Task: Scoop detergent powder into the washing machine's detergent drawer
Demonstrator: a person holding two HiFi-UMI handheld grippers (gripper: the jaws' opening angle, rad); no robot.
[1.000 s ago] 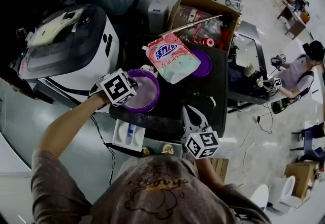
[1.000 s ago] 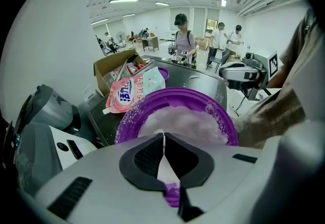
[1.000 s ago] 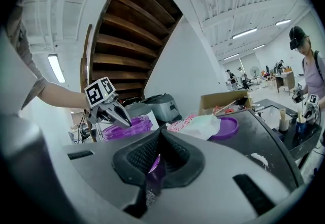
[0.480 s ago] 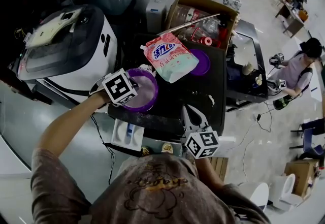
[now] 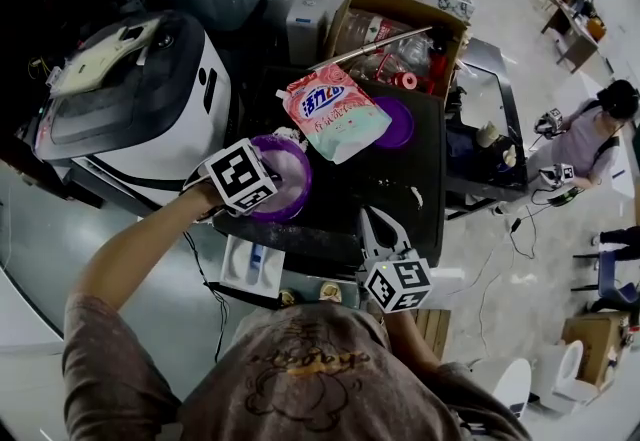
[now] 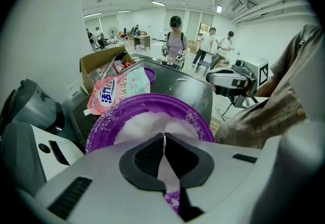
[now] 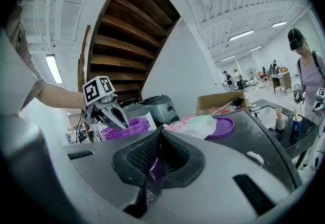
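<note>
Head view, left tool [image 5: 264, 187] at rim of purple bowl [image 5: 309, 179] holding white powder [image 5: 286, 175], on dark table [image 5: 400, 187], left gripper view, jaws pressed together on bowl rim, right gripper view, right tool [image 7: 158, 135] pinching powder-dusted purple scoop [image 7: 151, 174].

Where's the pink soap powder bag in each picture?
Head view: the pink bag is just above the middle.
Left gripper view: the pink bag is left of the middle, behind the purple bowl.
Right gripper view: the pink bag is near the middle.
Shared landmark: the purple lid sits right against the bag in all three.
</note>
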